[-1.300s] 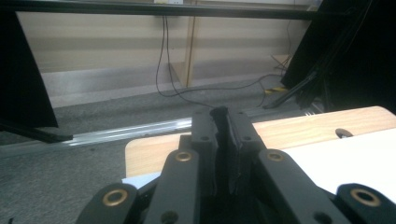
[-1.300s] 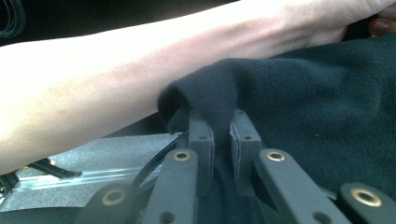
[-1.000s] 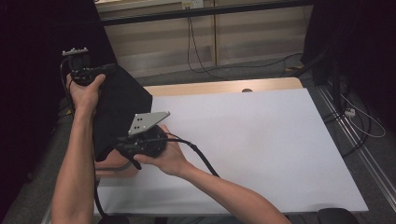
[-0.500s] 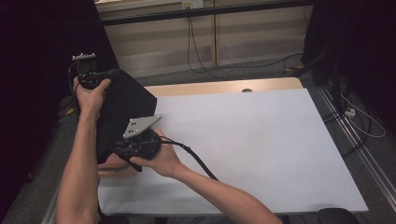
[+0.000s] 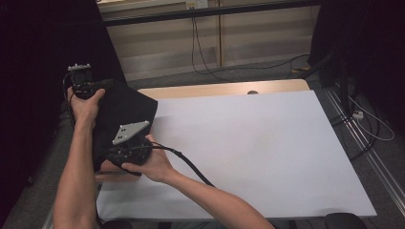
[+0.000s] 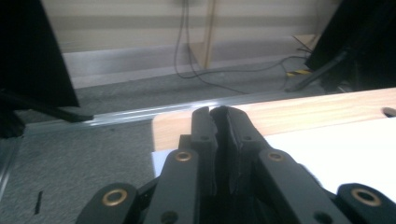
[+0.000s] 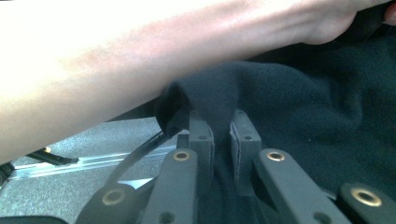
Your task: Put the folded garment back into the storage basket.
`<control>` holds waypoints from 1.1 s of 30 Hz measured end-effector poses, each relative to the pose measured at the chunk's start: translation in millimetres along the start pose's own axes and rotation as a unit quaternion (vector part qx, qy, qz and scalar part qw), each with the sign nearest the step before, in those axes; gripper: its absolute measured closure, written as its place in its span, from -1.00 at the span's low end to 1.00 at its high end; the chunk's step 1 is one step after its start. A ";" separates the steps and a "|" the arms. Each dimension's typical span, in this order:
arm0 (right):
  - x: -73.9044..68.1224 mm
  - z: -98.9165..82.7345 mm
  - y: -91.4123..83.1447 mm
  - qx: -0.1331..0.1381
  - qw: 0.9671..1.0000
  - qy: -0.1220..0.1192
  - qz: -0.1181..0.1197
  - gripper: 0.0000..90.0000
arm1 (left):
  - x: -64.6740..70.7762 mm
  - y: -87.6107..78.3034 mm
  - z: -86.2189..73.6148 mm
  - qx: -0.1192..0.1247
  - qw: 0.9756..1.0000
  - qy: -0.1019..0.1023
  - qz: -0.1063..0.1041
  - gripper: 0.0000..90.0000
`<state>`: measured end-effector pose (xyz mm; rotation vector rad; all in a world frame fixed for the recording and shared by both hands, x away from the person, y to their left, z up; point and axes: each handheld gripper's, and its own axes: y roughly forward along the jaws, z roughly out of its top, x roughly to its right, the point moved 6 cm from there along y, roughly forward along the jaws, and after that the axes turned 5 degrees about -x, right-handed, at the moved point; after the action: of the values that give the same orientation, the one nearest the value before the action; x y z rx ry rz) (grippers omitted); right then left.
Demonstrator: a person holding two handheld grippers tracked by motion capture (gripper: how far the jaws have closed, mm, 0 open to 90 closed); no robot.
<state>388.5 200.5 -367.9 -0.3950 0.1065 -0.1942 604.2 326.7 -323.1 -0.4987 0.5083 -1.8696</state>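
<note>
A black cloth (image 5: 122, 107) hangs over the left far corner of the white table top (image 5: 248, 152). My left gripper (image 5: 95, 88) is at the cloth's far left edge, and its jaws are shut on a fold of the black cloth (image 6: 229, 140). My right gripper (image 5: 111, 151), with its grey plate (image 5: 130, 131) on top, is at the near edge of the cloth, pointing left. Its jaws pinch a bunched ridge of the cloth (image 7: 210, 98), with the person's left forearm (image 7: 140, 51) crossing just above.
A wooden strip (image 5: 224, 88) runs along the table's far edge. Cables (image 5: 210, 67) lie on the grey floor behind it. Dark drapes stand at left and right, and a metal rail (image 5: 367, 157) runs along the right side. The right gripper's cable (image 5: 191, 167) trails across the sheet.
Both hands have come lower with the cloth. The left gripper has dropped toward the table corner, the right gripper has shifted left, and the cloth now hangs more bunched between them.
</note>
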 end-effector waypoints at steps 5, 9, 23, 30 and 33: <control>-3.0 -3.1 9.2 -0.003 1.000 0.004 0.008 0.83 | -5.9 1.3 -7.0 -0.009 1.000 0.004 0.004 0.84; -4.0 -5.6 12.0 -0.009 1.000 0.003 0.011 0.83 | -12.7 0.8 -14.6 -0.017 1.000 0.005 0.010 0.84; -4.0 -12.1 28.4 -0.031 0.999 0.005 0.013 0.83 | -32.1 -1.0 -36.2 -0.034 0.999 -0.007 0.020 0.84; -1.9 -19.1 38.0 -0.044 0.999 0.007 0.015 0.83 | -41.8 4.5 -50.1 -0.037 0.999 -0.020 0.019 0.83; 1.4 -20.5 41.8 -0.049 0.999 0.007 0.011 0.83 | -42.2 7.4 -52.3 -0.037 0.999 -0.022 0.021 0.83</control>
<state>394.0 230.4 -403.1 -0.4896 0.1345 -0.1709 594.4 369.6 -374.4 -0.5740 0.5567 -1.8006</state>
